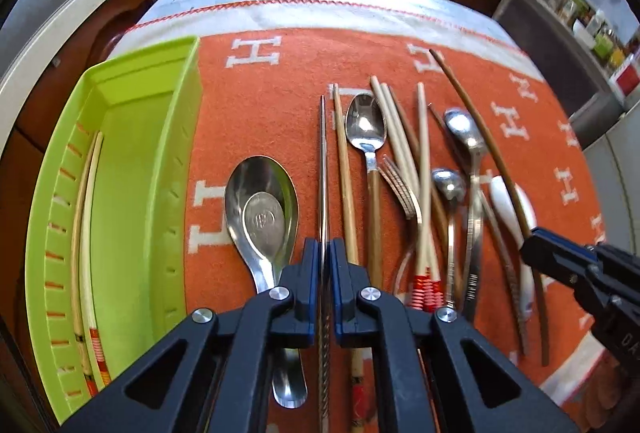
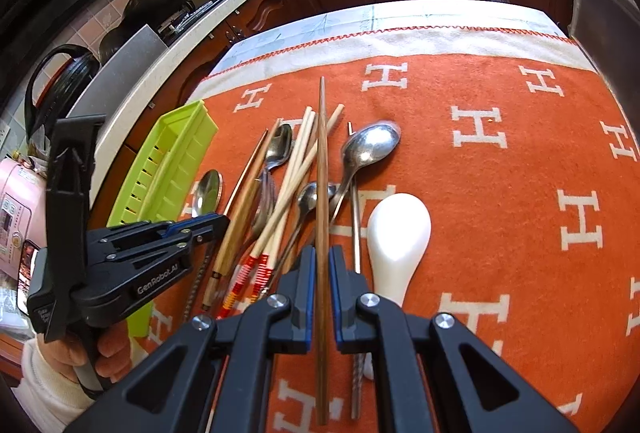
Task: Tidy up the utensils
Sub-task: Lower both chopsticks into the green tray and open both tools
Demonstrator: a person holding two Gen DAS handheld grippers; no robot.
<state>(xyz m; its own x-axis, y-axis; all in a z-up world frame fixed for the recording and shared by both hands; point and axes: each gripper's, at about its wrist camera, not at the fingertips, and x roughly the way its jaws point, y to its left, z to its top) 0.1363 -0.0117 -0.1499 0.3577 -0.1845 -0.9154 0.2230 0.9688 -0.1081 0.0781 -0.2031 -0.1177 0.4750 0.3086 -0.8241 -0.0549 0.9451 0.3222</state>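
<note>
Left wrist view shows our left gripper (image 1: 324, 253) clenched on a thin metal chopstick (image 1: 322, 161), which runs straight out ahead between the jaws. Just left of the jaws lies a large metal spoon (image 1: 260, 205), and further left the green tray (image 1: 148, 169) holds two pale chopsticks (image 1: 86, 233) along its far wall. Right of the jaws, on the orange cloth (image 1: 280, 73), lie a wooden chopstick, spoons, a fork (image 1: 404, 197) and more chopsticks, crossing one another.

Our right gripper (image 2: 323, 257) grasps a dark wooden chopstick (image 2: 322, 169) between its pads, pointing forward above the pile. A white spoon (image 2: 396, 229) lies just right of these jaws.
</note>
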